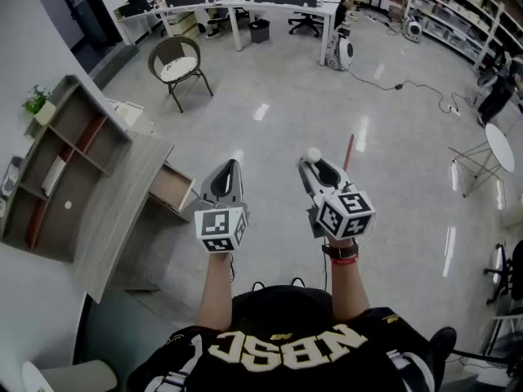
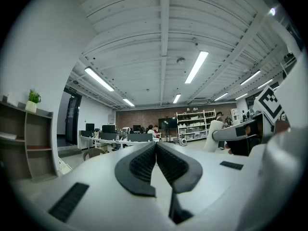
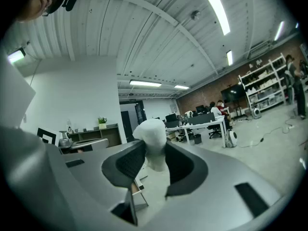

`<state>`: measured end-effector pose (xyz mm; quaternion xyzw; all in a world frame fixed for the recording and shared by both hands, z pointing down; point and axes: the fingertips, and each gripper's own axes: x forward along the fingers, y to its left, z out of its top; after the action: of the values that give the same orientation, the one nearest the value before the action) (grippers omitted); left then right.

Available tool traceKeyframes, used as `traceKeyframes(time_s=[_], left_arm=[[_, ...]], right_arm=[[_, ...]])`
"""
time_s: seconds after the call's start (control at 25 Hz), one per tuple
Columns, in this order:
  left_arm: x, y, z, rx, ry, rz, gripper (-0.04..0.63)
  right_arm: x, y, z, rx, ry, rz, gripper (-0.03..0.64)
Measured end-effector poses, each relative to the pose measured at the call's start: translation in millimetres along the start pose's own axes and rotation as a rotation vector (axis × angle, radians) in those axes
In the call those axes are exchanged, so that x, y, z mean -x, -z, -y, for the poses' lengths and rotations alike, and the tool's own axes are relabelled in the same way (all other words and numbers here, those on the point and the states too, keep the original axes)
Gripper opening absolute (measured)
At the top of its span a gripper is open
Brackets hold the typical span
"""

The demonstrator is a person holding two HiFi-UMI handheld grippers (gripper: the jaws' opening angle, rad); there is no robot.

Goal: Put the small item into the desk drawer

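My right gripper [image 1: 311, 159] [image 3: 153, 153] is shut on a small white rounded item [image 1: 313, 154] [image 3: 152, 141], which sticks up between its dark pads. My left gripper [image 1: 230, 167] [image 2: 156, 148] is held level beside it, its jaws shut with nothing between them. Both are held out in front of the person, above the floor. The desk [image 1: 122, 211] stands to the left, and its wooden drawer [image 1: 173, 188] is pulled open toward the grippers. In the right gripper view, part of the open drawer [image 3: 136, 188] shows low, just below the jaws.
A grey shelf unit [image 1: 61, 166] with a potted plant [image 1: 37, 100] stands on the desk's far side. A round chair [image 1: 176, 61] sits further out on the floor, a round white table [image 1: 499, 147] at the right. Office desks and shelving line the back.
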<state>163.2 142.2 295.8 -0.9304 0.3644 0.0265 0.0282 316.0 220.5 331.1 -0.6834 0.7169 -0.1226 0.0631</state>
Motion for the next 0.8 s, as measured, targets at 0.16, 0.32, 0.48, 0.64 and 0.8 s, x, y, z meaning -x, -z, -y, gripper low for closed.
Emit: traceKeyframes(time_s=[0.16,0.32,0.48,0.64,0.8], left_arm=[[-2,0,7,0.003,0.02,0.003,0.017],[-4,-3,23,0.001,0.03,0.007,0.017],[-8,-2,39,0.004,0.034,0.003,0.017],[-16,1,67,0.01,0.057,-0.002,0.017],[-19,-3,89,-0.01,0.05,0.029,0.017]], right_arm=[[5,3,12,-0.037,0.049,0.001,0.138],[18,0,30,-0.082,0.073,0.017,0.14],[32,-3,43,-0.089,0.088,0.018,0.14],[47,-6,62,-0.079,0.121,0.016,0.141],[57,-2,75,-0.076,0.102,0.018,0.14]])
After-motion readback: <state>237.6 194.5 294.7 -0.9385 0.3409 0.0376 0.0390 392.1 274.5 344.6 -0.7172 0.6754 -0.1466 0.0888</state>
